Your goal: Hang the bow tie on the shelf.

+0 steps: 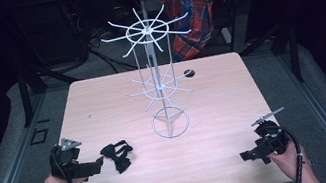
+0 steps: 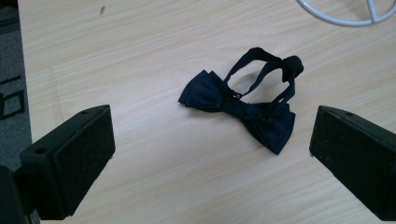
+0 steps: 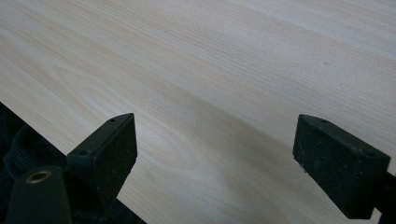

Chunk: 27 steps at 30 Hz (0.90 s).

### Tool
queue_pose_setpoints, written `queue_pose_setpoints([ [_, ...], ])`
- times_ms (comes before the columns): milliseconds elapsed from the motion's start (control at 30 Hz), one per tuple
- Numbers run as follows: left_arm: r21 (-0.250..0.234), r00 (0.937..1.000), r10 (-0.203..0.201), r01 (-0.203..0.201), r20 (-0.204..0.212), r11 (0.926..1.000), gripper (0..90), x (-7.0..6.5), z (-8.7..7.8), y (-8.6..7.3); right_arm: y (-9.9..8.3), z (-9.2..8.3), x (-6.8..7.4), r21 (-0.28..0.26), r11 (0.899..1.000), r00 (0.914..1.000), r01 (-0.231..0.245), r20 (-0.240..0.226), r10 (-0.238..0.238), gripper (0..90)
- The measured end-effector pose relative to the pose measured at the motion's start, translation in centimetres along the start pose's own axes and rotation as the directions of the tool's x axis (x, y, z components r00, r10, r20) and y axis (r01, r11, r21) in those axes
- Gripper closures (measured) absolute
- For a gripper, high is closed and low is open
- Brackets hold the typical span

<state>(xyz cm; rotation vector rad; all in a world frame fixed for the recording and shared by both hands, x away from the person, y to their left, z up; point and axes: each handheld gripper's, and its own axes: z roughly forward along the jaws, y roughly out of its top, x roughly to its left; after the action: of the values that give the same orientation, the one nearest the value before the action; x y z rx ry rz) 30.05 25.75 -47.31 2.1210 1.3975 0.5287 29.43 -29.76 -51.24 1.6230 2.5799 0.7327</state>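
On the left side of the wooden table (image 1: 215, 112), the left gripper (image 1: 97, 165) has its jaws wide apart and holds nothing. Just beside it lies a black bow tie (image 1: 117, 155), flat on the wood, near the white wire rack (image 1: 158, 79). At the right, the right gripper (image 1: 247, 156) is also wide open and empty, above bare wood.

Pale wood-grain table (image 2: 140, 186): smooth, matt laminate look. Dark navy cloth bow tie (image 2: 243, 109): soft woven fabric, faint sheen on folds. White wire rack (image 1: 159, 79): thin coated metal, smooth. Black gripper jaws: matt, pads finely rough, foam-like. Far red plaid cloth (image 1: 193, 0).
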Motion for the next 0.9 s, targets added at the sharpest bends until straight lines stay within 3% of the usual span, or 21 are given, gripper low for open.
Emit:
queue_pose_setpoints([
  [100,-0.003,1.0000,-0.004,0.004,0.000,1.0000,0.0,-0.1,0.1,0.0,-0.1,0.2,0.2,-0.022,1.000,0.9993,-0.020,-0.031,0.020,13.3],
  [133,0.001,1.0000,-0.002,0.002,0.001,1.0000,0.1,-0.1,0.1,0.0,0.0,0.2,0.2,-0.024,1.000,0.9995,-0.019,-0.024,0.019,13.3],
  [167,0.005,1.0000,-0.002,0.002,0.004,1.0000,0.1,-0.1,0.1,0.0,0.0,0.0,0.1,-0.005,1.000,0.9999,0.001,0.016,0.000,13.3],
  [233,0.005,1.0000,-0.006,0.006,0.007,1.0000,0.1,-0.1,0.2,0.0,0.0,0.0,0.1,-0.007,1.000,1.0000,-0.003,0.006,0.003,13.4],
  [267,0.002,1.0000,-0.002,0.002,0.003,1.0000,0.1,-0.2,0.3,0.0,0.0,0.2,0.2,-0.023,1.000,0.9995,-0.019,-0.025,0.019,13.3],
  [533,0.007,0.9998,0.008,-0.008,0.017,0.9999,0.0,-1.0,0.8,0.4,0.0,0.3,0.2,-0.022,1.000,0.9995,-0.022,-0.021,0.021,13.4],
  [567,0.014,0.9996,0.015,-0.015,0.022,0.9998,0.0,-1.1,0.9,0.4,0.0,0.1,0.1,-0.002,1.000,1.0000,-0.007,0.004,0.007,13.4],
  [700,0.022,0.9992,0.011,-0.012,0.037,0.9997,0.0,-1.3,1.4,0.5,0.0,0.4,0.2,-0.015,1.000,0.9989,-0.024,-0.040,0.024,13.4],
  [800,0.048,0.9986,0.012,-0.014,0.051,0.9988,0.0,-1.5,2.2,0.4,0.1,0.2,0.3,0.010,1.000,1.0000,-0.004,-0.005,0.004,13.5],
  [900,0.061,0.9981,0.026,-0.030,0.056,0.9977,0.0,-1.9,2.7,0.6,0.0,0.5,0.3,-0.008,1.000,0.9994,-0.016,-0.031,0.016,13.5],
])
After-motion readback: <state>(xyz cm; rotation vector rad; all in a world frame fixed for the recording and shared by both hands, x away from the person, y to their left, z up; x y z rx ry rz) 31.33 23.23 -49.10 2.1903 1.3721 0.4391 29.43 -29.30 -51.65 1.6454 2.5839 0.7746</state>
